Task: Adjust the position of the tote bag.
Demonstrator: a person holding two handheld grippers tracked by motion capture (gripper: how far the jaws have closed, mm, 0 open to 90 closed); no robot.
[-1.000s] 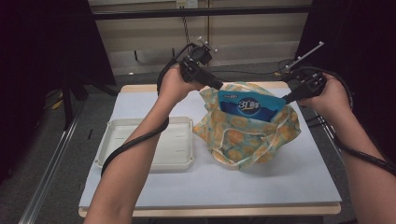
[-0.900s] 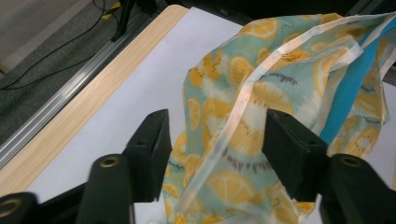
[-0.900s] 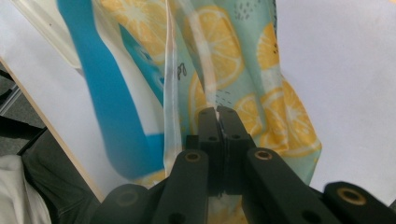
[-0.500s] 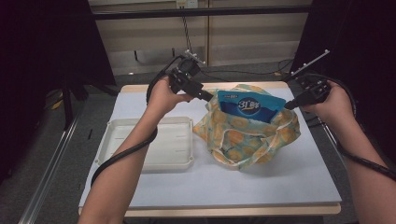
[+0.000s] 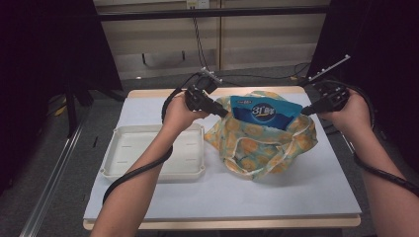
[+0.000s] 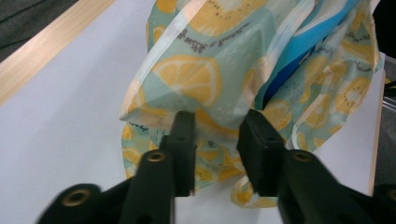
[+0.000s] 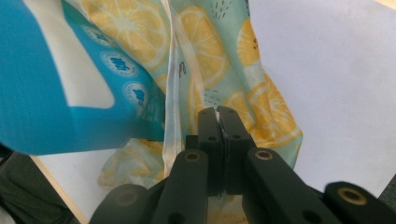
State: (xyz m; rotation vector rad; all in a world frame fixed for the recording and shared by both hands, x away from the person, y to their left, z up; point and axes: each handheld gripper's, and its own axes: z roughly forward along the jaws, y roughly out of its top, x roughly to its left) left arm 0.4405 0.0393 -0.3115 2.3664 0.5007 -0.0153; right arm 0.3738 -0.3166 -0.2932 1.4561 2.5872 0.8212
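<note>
Both my grippers at the lemon-print bag (image 5: 262, 143)

My right gripper (image 7: 218, 116) pinches its rim beside the blue packet (image 5: 265, 112); my left gripper (image 6: 218, 128), jaws just closing, straddles a fold, still apart.

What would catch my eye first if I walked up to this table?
Probably the lemon-print bag right of the table's middle, with a bright blue packet sticking out of its top. The left gripper and the right gripper meet the bag's cloth from either side; the right one's jaws are pinched shut on the cloth. An empty white tray sits to the bag's left.
</note>
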